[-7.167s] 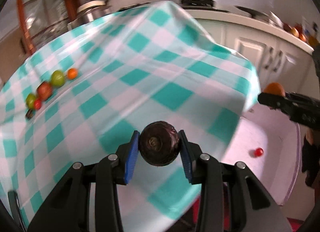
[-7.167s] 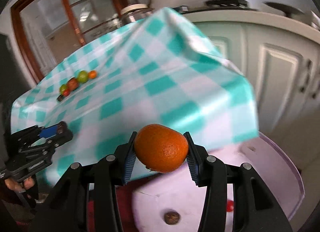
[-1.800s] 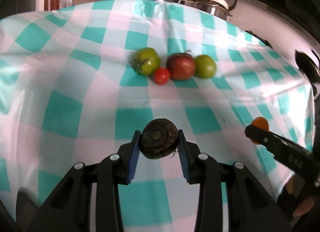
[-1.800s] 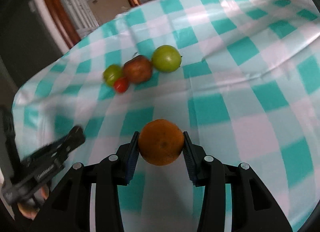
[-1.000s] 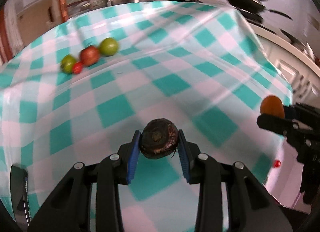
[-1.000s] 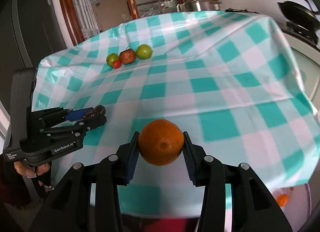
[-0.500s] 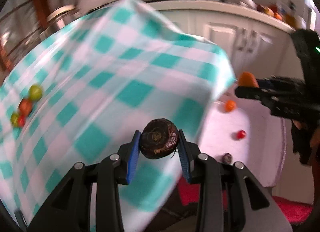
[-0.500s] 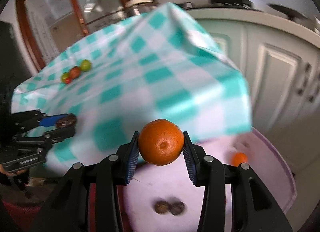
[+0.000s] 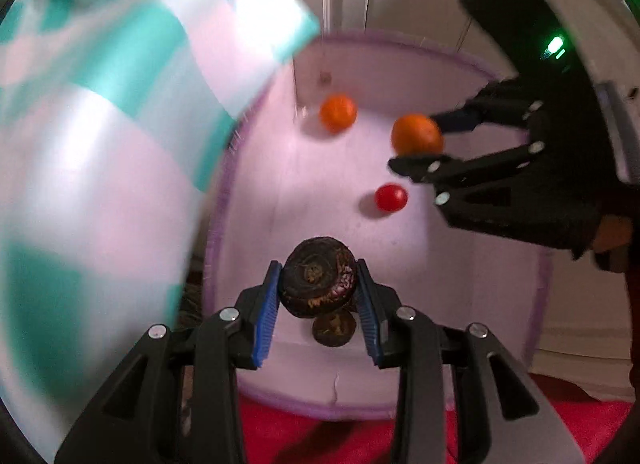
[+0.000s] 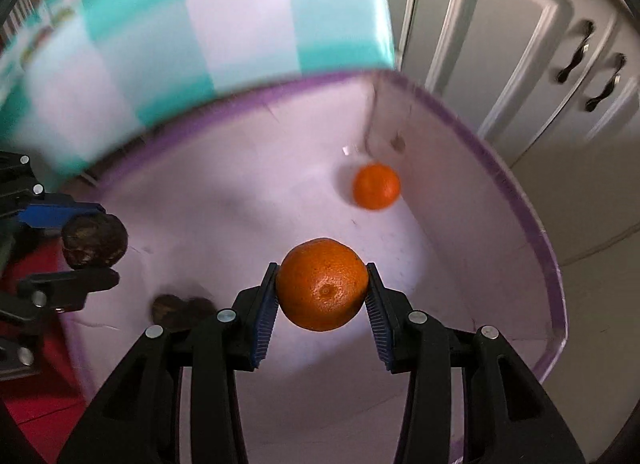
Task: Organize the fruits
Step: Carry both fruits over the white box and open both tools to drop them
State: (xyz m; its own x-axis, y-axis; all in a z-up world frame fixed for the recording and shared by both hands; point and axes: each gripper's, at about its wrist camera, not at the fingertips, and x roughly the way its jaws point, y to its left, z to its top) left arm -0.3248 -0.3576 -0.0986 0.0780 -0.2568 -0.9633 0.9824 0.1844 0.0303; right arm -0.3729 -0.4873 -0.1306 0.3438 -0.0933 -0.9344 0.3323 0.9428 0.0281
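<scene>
Left gripper (image 9: 316, 296) clamps a dark brown wrinkled round fruit (image 9: 318, 282); right gripper (image 10: 322, 296) clamps a round orange citrus (image 10: 322, 284). Both hang over the white purple-rimmed round basket (image 10: 460, 264), apparently for sorted release.

This was a home kitchen. White panelled cabinet doors (image 10: 500, 64) with dark curved metal handles (image 10: 576, 58) stood close behind the scene. Beside them a surface was draped in a glossy teal-and-white checked tablecloth (image 10: 192, 24) whose edge hung down. Below it sat a round white basket with a purple rim (image 10: 532, 220), holding a few small fruits, on a red floor covering (image 9: 320, 440).
</scene>
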